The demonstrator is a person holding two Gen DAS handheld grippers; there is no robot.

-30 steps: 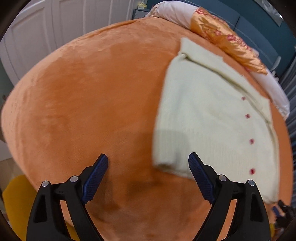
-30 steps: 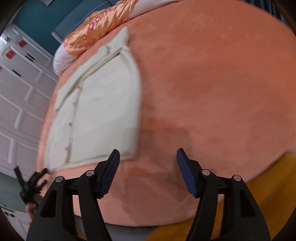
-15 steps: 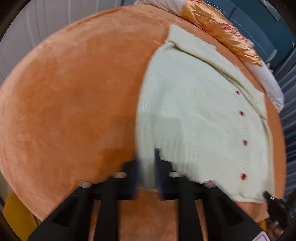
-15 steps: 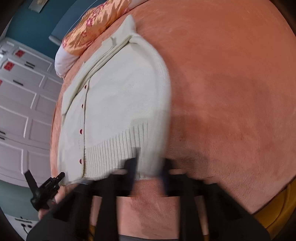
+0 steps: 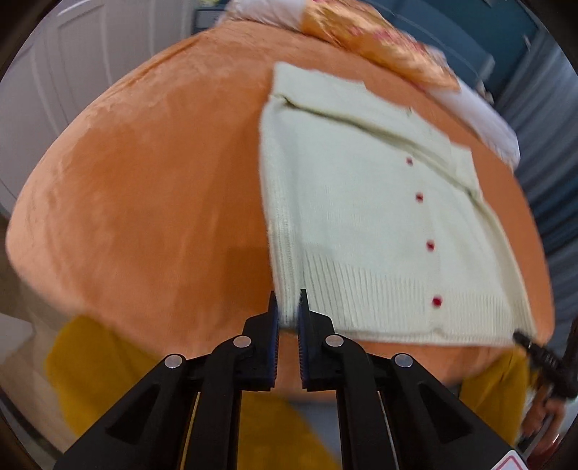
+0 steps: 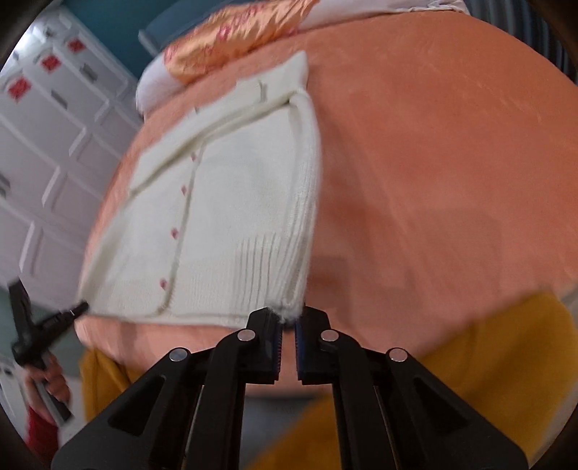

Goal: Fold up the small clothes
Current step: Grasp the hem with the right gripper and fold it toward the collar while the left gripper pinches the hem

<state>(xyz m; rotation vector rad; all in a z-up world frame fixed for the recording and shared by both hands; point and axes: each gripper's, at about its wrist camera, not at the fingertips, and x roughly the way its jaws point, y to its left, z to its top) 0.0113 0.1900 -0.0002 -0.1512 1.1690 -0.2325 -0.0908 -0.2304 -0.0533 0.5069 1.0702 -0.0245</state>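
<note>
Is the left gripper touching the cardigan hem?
Touching. The left wrist view shows the left gripper shut on the cardigan, its ribbed hem corner pinched between both fingers.

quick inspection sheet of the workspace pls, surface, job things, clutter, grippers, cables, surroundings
surface: orange plush bedspread, bare beside the garment
job's things: cream cardigan lying flat, red buttons fastened
clutter: orange satin pillow on a white pillow beyond the collar
grippers: left gripper shut on one hem corner; right gripper shut on the other
cables: nothing seen
surroundings: white panelled wardrobe, teal wall
</note>
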